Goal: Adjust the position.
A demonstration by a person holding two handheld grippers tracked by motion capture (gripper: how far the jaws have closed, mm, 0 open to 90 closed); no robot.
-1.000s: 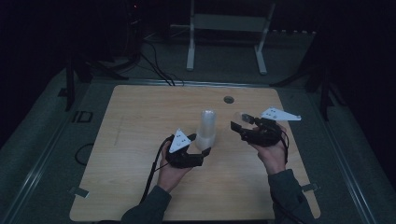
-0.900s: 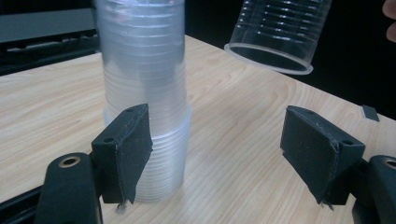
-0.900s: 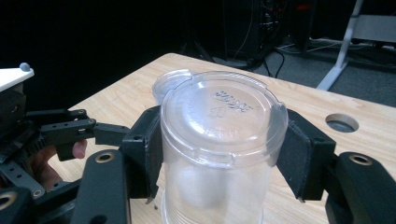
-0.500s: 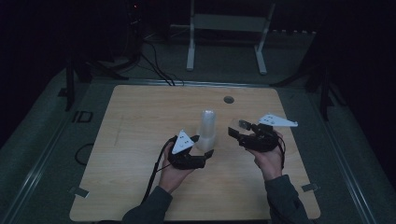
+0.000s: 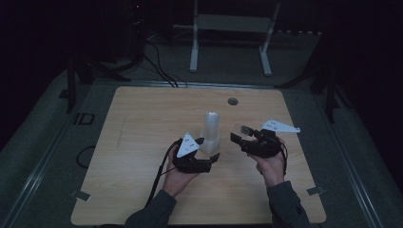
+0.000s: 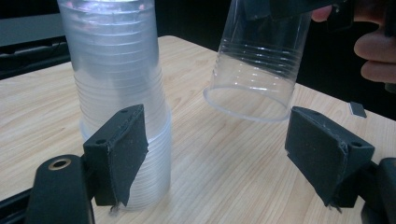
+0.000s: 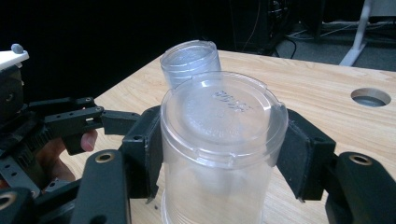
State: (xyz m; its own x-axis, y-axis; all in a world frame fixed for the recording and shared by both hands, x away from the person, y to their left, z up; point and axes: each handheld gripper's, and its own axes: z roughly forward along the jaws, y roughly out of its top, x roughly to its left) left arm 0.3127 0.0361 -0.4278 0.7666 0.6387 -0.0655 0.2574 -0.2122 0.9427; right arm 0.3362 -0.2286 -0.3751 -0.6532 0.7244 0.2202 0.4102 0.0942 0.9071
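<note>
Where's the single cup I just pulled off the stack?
In the high view the single clear cup is held in the right gripper, just right of the cup stack at the table's centre, apart from it.

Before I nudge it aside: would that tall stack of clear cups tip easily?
Probably: the stack of cups stands tall on a narrow base, so a high push may topple it. Thin clear plastic looks light and likely slides on the smooth table.
</note>
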